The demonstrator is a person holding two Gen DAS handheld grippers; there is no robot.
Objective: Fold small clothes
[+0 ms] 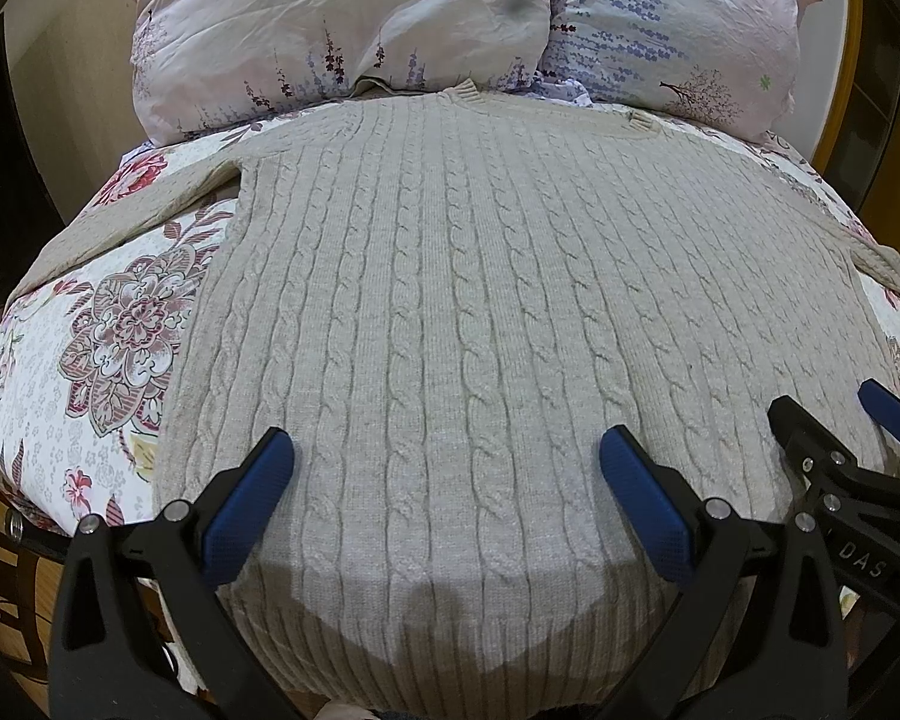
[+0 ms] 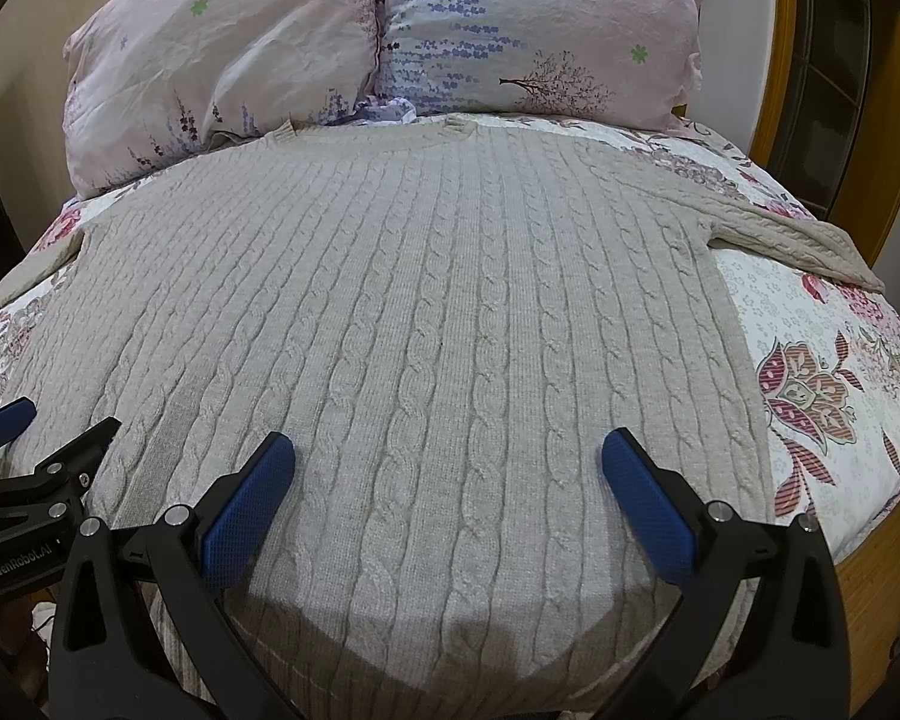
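Observation:
A beige cable-knit sweater [image 1: 480, 276] lies spread flat on the bed, collar toward the pillows, hem at the near edge; it also shows in the right wrist view [image 2: 426, 300]. Its sleeves [image 1: 144, 204] [image 2: 798, 234] stretch out to both sides. My left gripper [image 1: 447, 450] is open and empty, hovering above the hem area. My right gripper [image 2: 448, 453] is open and empty above the hem, right of the left one. The right gripper shows at the right edge of the left wrist view [image 1: 834, 414]; the left gripper shows at the left edge of the right wrist view [image 2: 60, 420].
The bed carries a white floral quilt [image 1: 102, 336] [image 2: 822, 372]. Two pale floral pillows [image 1: 342, 18] [image 2: 540, 18] lie beyond the collar. A wooden bed frame [image 2: 870, 552] borders the right side, and patterned flooring [image 1: 12, 576] shows at the lower left.

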